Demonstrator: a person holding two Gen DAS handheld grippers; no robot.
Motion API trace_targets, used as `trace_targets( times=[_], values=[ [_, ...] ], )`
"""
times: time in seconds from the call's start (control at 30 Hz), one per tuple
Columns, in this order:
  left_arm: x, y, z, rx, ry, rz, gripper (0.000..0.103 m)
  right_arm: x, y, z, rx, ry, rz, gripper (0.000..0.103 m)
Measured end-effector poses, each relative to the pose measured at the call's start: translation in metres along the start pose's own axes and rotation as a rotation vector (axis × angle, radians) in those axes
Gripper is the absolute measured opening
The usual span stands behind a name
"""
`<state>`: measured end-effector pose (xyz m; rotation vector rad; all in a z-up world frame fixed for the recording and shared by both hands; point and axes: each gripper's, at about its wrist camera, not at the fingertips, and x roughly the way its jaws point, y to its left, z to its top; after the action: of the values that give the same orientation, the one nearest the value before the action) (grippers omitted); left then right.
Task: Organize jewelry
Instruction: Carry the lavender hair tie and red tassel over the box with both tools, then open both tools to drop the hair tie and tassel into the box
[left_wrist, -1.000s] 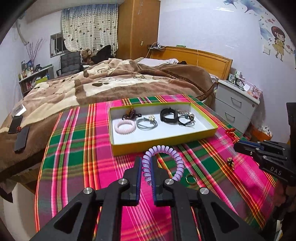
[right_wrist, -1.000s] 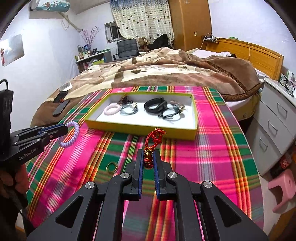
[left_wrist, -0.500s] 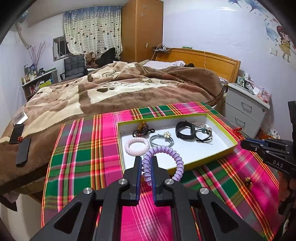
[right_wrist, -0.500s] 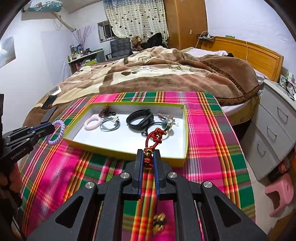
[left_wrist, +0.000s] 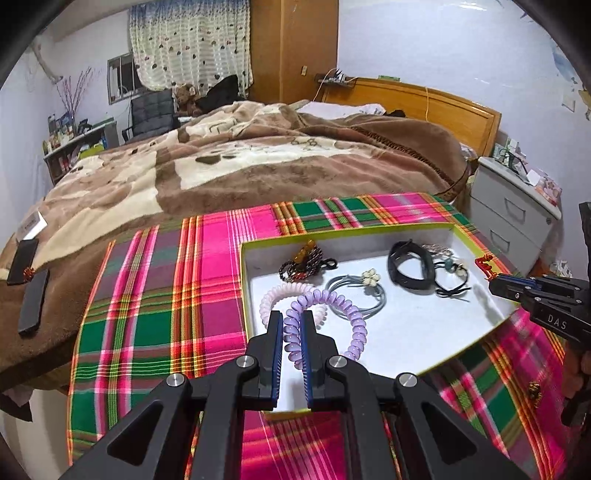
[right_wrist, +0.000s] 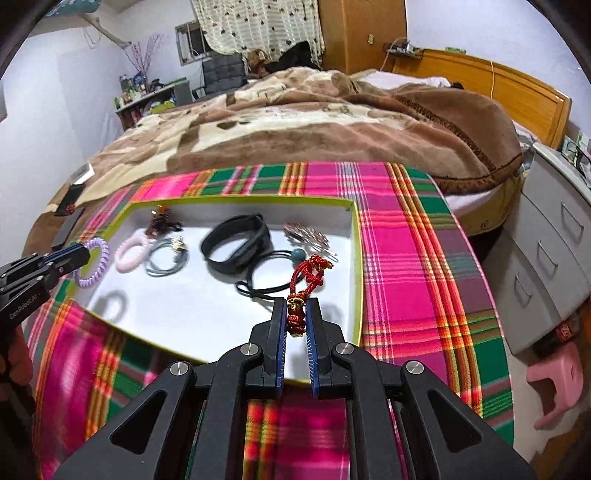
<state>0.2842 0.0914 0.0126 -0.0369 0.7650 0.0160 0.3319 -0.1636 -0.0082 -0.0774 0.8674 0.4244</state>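
Both pairs of tongs have come forward since a second ago, from over the plaid cloth to over the box. In my left tongs (left_wrist: 291, 325), low centre of the left view, I pinch the purple coil band (left_wrist: 325, 317); its loop hangs out past the tips to the right, above the white floor of the box (left_wrist: 413, 332) and just in front of the pink coil band (left_wrist: 273, 299) lying there. In my right tongs (right_wrist: 295, 317), pressed on its gold bead, I hold the red knotted cord (right_wrist: 308, 275), whose long axis runs up and away from the tips toward the black strap (right_wrist: 236, 243) in mid-frame. Each piece is already inside the box rim, so I judge the coming move is straight down and then a release. A small gold charm (left_wrist: 533, 388) waits on the cloth at lower right, nearer my right hand.
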Motion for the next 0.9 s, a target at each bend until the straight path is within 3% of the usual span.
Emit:
trace_targets(
  times=[0.5,0.9],
  values=[
    [0.029,-0.002,-0.004,0.026,0.081,0.022,0.009,0.020,0.000,0.003,-0.014,0.050,-0.001,0.011],
    [0.022,-0.002,-0.003,0.020,0.056,0.019,0.010,0.010,0.003,0.001,-0.022,0.027,0.006,0.021]
  ],
)
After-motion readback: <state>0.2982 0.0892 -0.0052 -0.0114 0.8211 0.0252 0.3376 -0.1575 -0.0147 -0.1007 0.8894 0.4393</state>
